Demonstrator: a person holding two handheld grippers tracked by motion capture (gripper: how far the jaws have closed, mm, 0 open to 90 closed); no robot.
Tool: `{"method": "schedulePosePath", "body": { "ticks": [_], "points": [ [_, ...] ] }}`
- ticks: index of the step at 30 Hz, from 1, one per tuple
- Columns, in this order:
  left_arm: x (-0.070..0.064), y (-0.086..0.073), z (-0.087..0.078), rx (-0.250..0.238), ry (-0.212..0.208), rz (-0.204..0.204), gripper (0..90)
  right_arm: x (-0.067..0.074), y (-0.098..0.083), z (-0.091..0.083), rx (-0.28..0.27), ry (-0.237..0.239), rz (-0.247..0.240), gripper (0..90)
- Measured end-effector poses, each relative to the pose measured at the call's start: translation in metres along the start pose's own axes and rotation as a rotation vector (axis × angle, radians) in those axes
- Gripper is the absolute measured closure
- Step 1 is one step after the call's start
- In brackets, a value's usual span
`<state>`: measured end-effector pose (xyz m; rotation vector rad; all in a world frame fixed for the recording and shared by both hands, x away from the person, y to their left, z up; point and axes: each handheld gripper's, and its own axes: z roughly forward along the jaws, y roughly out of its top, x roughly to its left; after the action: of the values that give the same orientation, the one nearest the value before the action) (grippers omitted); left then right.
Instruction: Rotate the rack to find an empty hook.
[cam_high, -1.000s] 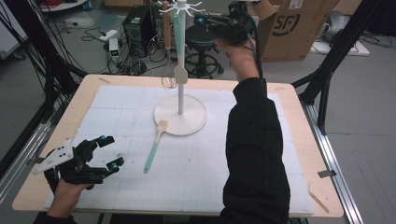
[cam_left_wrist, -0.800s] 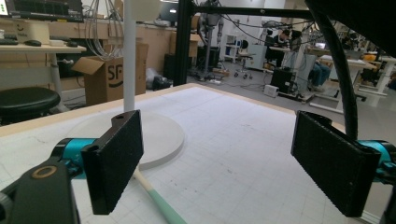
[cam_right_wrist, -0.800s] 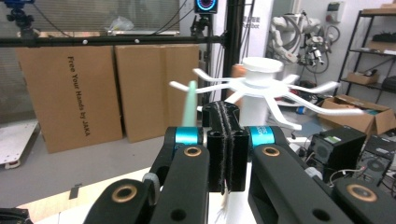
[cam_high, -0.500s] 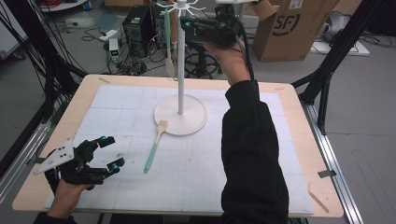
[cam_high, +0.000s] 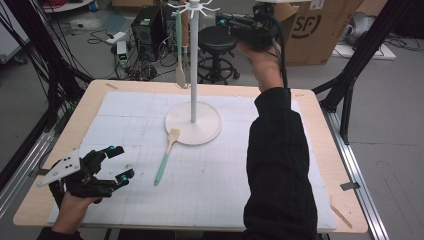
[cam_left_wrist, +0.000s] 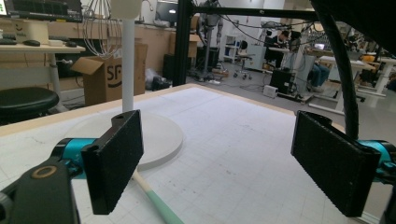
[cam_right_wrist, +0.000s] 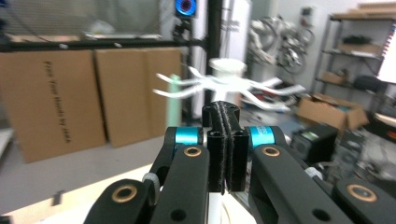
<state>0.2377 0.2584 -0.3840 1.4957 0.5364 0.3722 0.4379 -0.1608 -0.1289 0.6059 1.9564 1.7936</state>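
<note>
High view shows your right gripper raised beside the hooked crown of the white metal utensil stand, with its jaws pressed flat together and nothing between them. Just past its tips, on the far side of the pole, a pale-green-handled wooden spatula hangs from one hook. In the right gripper view the white hooks spread directly ahead of the closed pads, and the hanging handle is a pale blur to their left.

Your left gripper rests low at the near left of the table, jaws standing wide apart and empty. A second wooden spatula with a mint-green handle lies on the white gridded mat just to its right, its blade resting on the rim of the stand's round base.

From here the risk is at the top: if your right hand clips a hook or the pole, the stand may rock and shake the hung spatula off. When your left gripper takes the lying one, a grip too near the handle's end could let the blade swing and knock the base.
</note>
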Motion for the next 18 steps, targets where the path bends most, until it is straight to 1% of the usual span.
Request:
{"method": "schedulePosePath", "body": {
  "ticks": [2,4,11,18],
  "points": [
    [0.000,0.000,0.000,0.001,-0.001,0.002,17.4,-0.002,-0.002,0.003,0.001,-0.011,0.006,89.4],
    [0.000,0.000,-0.001,-0.001,0.000,0.000,17.5,-0.001,-0.002,0.007,0.002,-0.006,0.011,89.4],
    [0.001,0.000,-0.002,-0.003,0.002,0.001,17.5,0.011,0.002,0.019,0.009,0.048,-0.008,89.4],
    [0.000,-0.001,-0.003,-0.004,0.003,-0.004,17.5,0.017,0.004,0.025,0.018,0.072,-0.017,89.4]
  ]
}}
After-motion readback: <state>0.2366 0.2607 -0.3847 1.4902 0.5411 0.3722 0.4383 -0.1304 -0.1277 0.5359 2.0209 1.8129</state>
